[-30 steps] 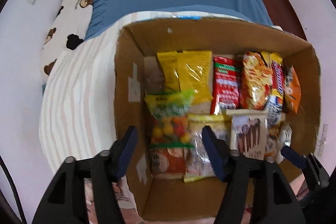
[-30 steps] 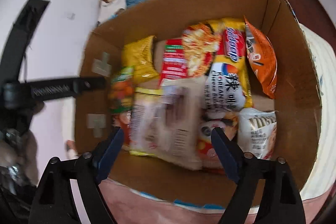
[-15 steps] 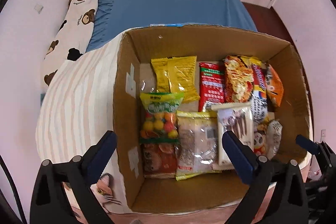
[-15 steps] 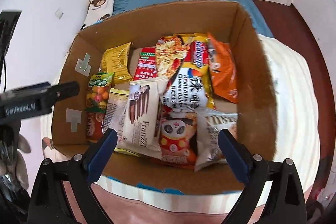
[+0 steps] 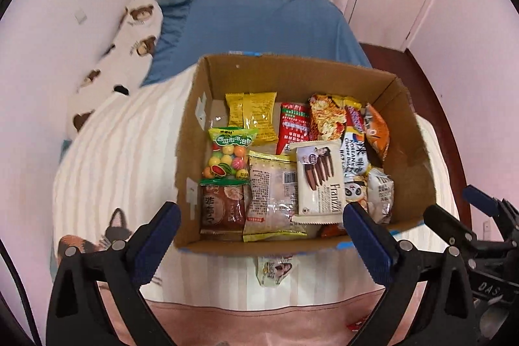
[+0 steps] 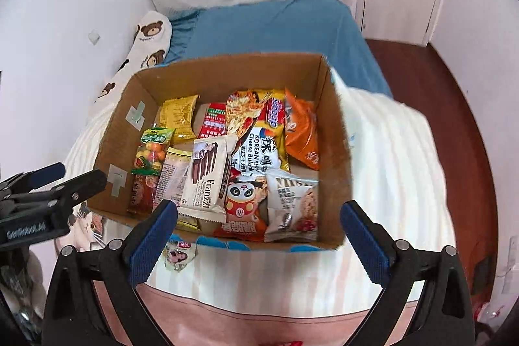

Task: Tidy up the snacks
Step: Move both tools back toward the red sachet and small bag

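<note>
Both claws, left [image 5: 258, 227] and right [image 6: 259, 227], are hanging spread wide and holding nothing, with the box [image 5: 324, 72] of snacks sitting just ahead. One small packet [image 5: 274, 269] is lying on the bed under the left claw; fetching it looks next.

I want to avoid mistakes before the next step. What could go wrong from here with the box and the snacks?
One small packet lies outside the cardboard box on the striped blanket, close to its near wall, so it may be overlooked. Inside, the Franzi pack rests on top of other packets; grasping it could drag neighbours out of order. Both the left gripper and the right gripper are open and empty.
</note>
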